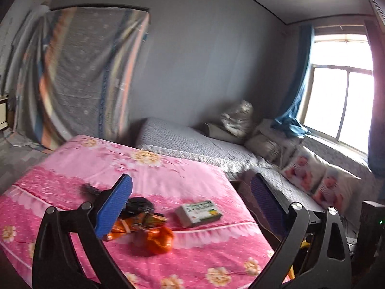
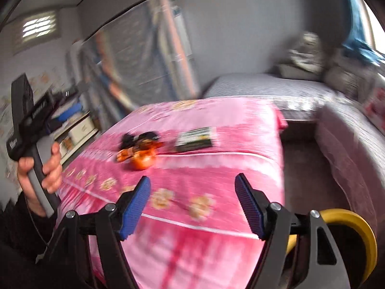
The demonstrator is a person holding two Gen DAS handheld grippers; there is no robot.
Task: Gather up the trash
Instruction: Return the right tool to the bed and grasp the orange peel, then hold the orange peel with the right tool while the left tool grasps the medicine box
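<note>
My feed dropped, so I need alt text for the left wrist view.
The left gripper is open and empty above a pink floral bedspread. On it lie orange wrappers, a dark bundle and a small green-and-white box. Grey bedding and a bright window lie beyond.

The right wrist view is smeared by motion throughout; the print on the small box (image 2: 195, 139) cannot be read, and the dark clump (image 2: 142, 137) at its nine o'clock cannot be identified. The orange wrappers (image 2: 139, 157) are blurred into one mass there. In the left wrist view, part of the orange wrappers (image 1: 154, 237) and of the dark clump (image 1: 139, 204) is hidden behind a blue fingertip (image 1: 115, 206). The lettering on the small box (image 1: 198, 213) is too small to be made out. A yellow ring (image 2: 353, 236) at five o'clock is cut off by the frame edge and covered by the gripper arm. The hand (image 2: 39, 175) at nine o'clock is seen only partly; its sleeve is lost in shadow.
</note>
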